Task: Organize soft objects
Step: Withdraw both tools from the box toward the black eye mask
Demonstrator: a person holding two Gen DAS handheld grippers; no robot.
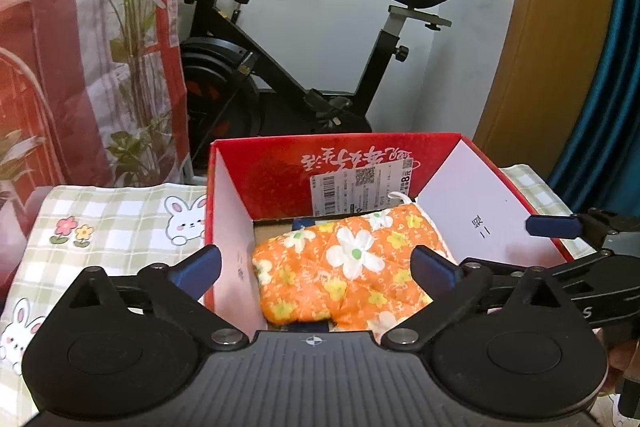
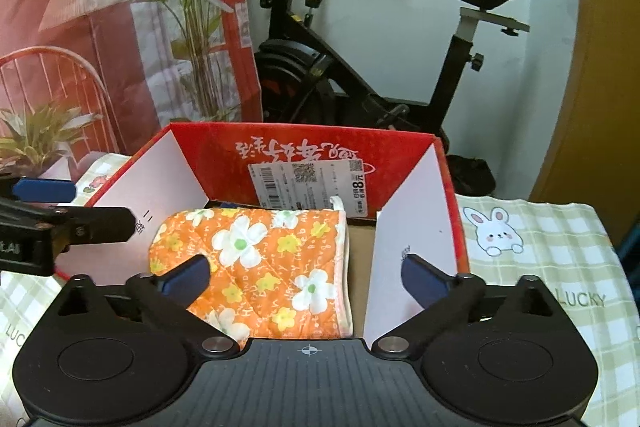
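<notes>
Both grippers are hovering side by side at the near edge of the red cardboard box [image 1: 280,171], pointing forward and slightly down into it. The left gripper [image 1: 316,265] is holding its blue-padded fingers [image 1: 200,267] wide apart, gripping nothing. The right gripper [image 2: 304,273] is likewise standing spread and empty, its fingers [image 2: 424,275] straddling the box's right inner flap. The orange floral oven mitt [image 2: 256,259] is lying flat on the box floor, its white-trimmed cuff facing right. The box is sitting on a green checked bunny tablecloth [image 2: 540,255]. An exercise bike [image 1: 304,67] is standing behind.
</notes>
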